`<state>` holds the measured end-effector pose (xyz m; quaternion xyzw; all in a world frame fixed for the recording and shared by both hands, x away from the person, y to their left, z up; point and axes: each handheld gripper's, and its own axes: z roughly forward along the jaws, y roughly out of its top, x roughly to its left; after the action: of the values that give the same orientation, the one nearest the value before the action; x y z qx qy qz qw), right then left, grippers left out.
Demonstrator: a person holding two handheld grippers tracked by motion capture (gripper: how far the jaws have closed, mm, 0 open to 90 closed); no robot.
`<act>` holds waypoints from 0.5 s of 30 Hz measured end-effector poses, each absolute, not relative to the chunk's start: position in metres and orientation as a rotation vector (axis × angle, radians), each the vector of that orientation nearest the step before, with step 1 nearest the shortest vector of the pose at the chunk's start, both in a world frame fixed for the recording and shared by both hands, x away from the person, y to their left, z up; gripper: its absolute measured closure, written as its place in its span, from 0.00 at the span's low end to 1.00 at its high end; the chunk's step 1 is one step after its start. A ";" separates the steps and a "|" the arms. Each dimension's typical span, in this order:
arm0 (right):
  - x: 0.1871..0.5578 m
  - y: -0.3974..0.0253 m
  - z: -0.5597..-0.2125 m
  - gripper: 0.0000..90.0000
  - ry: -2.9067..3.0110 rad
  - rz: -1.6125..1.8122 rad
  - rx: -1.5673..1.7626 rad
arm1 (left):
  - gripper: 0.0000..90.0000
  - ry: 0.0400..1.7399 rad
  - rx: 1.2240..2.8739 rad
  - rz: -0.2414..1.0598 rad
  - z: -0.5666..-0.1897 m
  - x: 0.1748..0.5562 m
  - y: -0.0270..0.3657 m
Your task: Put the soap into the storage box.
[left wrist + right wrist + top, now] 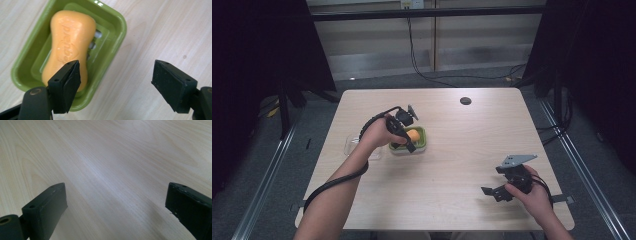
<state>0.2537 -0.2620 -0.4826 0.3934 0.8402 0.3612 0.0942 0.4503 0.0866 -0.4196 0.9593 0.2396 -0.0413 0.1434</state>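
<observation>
Orange soap bar [68, 47], waisted oval w/ embossed lettering, lying inside green plastic soap dish [113, 18]; dish sitting on pale wood-grain counter [452, 150], a bit left of centre. Looks placed already, judging by how flat it rests on dish's slotted inner tray.

Left claw [116, 82] poised right over dish's near rim, jaws spread wide, gripping nothing; one jaw overlaps the soap's end in the left gripper view, other jaw over bare counter beside dish. Can't tell if that jaw touches the soap or just hovers above.

Right claw [498, 191] parked near front-right corner of counter, jaws also wide apart, nothing between them but wood.

Clear plastic piece [352, 145], prob. a lid, just beside dish on its left-edge side, partly behind the hand. Left to do, at a guess: back the left claw off, maybe fit that lid.

Textures: soap matte, waxy; dish glossy, rounded corners; jaw pads black, rubbery, blocky. Small dark round disc [465, 100] near counter's far edge, well apart from all.
</observation>
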 end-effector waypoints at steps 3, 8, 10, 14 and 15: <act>0.254 -0.262 -0.483 0.04 2.488 1.073 1.164 | 0.25 0.676 2.761 -0.108 -0.420 0.445 0.085; 0.254 -0.262 -0.483 0.04 2.492 1.080 1.161 | 0.25 0.677 2.733 -0.120 -0.422 0.439 0.087; 0.254 -0.261 -0.483 0.04 2.495 1.075 1.168 | 0.25 0.668 2.730 -0.126 -0.424 0.437 0.087; 0.254 -0.260 -0.483 0.04 2.499 1.078 1.159 | 0.25 0.666 2.721 -0.131 -0.428 0.431 0.088; 0.254 -0.260 -0.483 0.04 2.499 1.078 1.159 | 0.25 0.666 2.721 -0.131 -0.428 0.431 0.088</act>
<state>0.2541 -0.2604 -0.4825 0.3902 0.8413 0.3628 0.0917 0.4314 0.0876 -0.4284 0.9565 0.2340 -0.0460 0.1679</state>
